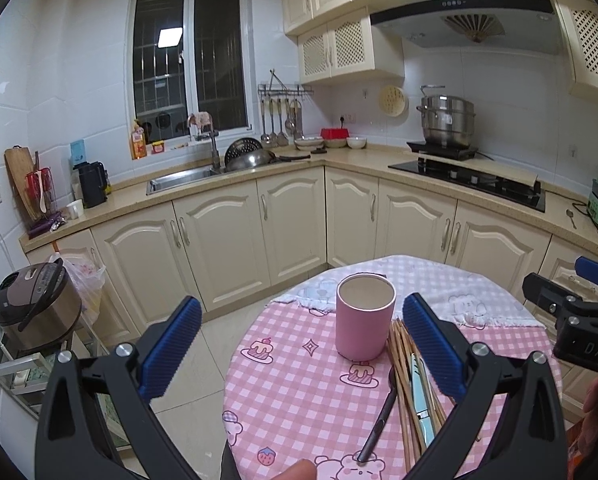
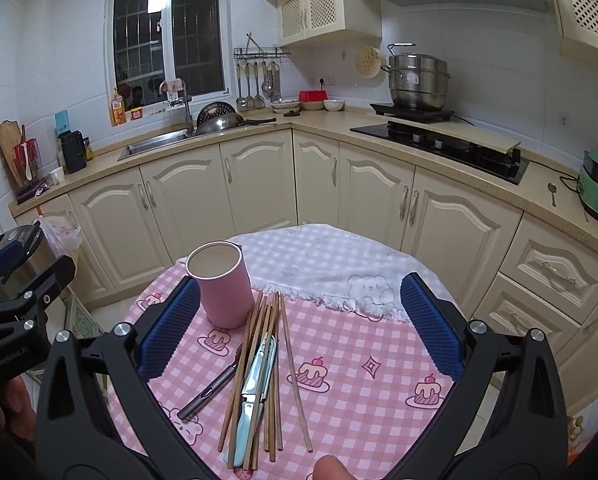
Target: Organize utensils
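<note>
A pink cylindrical cup (image 1: 365, 317) (image 2: 222, 285) stands upright and empty on the round table with the pink checked cloth (image 1: 299, 392) (image 2: 359, 396). Right beside it lies a loose pile of wooden chopsticks (image 1: 403, 380) (image 2: 269, 364), with light-blue-handled cutlery (image 1: 421, 396) (image 2: 255, 384) and a dark-handled spoon (image 1: 379, 420) (image 2: 213, 390) among them. My left gripper (image 1: 301, 346) hangs open above the table, its jaws wide either side of the cup and pile. My right gripper (image 2: 299, 326) is open too, over the pile, holding nothing.
A white towel (image 2: 331, 268) covers the table's far half. Cream cabinets and a counter with sink (image 1: 179, 178), hob (image 1: 471, 180) and steel pot (image 1: 445, 120) curve behind. A rice cooker (image 1: 35, 306) stands on a rack at the left, floor between table and cabinets.
</note>
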Tool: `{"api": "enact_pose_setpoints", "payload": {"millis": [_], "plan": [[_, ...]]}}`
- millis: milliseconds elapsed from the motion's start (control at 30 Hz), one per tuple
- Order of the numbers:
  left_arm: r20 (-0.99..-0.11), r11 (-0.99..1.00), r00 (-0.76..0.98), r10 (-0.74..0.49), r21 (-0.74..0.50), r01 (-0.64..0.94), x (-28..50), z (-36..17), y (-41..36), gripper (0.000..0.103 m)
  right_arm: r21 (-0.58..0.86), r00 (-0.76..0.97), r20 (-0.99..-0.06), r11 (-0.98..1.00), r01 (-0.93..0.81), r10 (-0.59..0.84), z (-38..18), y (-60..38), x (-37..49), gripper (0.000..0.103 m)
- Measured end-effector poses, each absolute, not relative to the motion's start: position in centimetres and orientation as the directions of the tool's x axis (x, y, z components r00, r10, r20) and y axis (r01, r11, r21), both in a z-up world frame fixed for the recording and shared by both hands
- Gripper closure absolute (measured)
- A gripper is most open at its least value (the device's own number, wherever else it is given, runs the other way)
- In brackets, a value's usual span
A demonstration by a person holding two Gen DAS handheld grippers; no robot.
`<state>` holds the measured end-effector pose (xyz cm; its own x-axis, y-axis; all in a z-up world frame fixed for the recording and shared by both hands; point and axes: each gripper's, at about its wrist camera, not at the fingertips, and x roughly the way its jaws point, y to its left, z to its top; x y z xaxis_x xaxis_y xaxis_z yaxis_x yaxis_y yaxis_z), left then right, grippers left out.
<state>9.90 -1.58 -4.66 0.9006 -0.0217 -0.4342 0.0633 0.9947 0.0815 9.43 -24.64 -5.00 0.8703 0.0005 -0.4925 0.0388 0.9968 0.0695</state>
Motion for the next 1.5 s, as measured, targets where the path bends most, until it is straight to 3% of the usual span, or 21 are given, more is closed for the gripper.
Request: {"api": "enact_pose_setpoints", "payload": {"millis": [400,900,1167,1500], "plan": [[-0.562,0.985,0.826,-0.039,0.117,0.127,15.1,-8.3,-3.2,0.004,0.074,0.801,-0.599,0.995,0.067,-0.010,-7.5,-27.1,13.4,0.005],[-0.785,0.933,0.616,-0.063,0.173,0.315,21.1,-18.3,-6.0,0.004,0.059,0.560,-0.827,0.998,0.004,0.047,-16.9,-28.5,18.8,0.005],[-0.866,0.876,0.491,-0.092,0.164,0.453,21.7,-22.7,-7.5,0.004,0.051,0.470,-0.880,0.997,-0.049,0.068,-20.1,-28.1,20.6,0.005],[-0.904,0.833,0.412,-0.113,0.140,0.535,22.7,-24.5,-8.8,0.005,0.016,0.395,-0.916,0.990,-0.143,0.071,-22.4,-26.6,22.2,0.007]]}}
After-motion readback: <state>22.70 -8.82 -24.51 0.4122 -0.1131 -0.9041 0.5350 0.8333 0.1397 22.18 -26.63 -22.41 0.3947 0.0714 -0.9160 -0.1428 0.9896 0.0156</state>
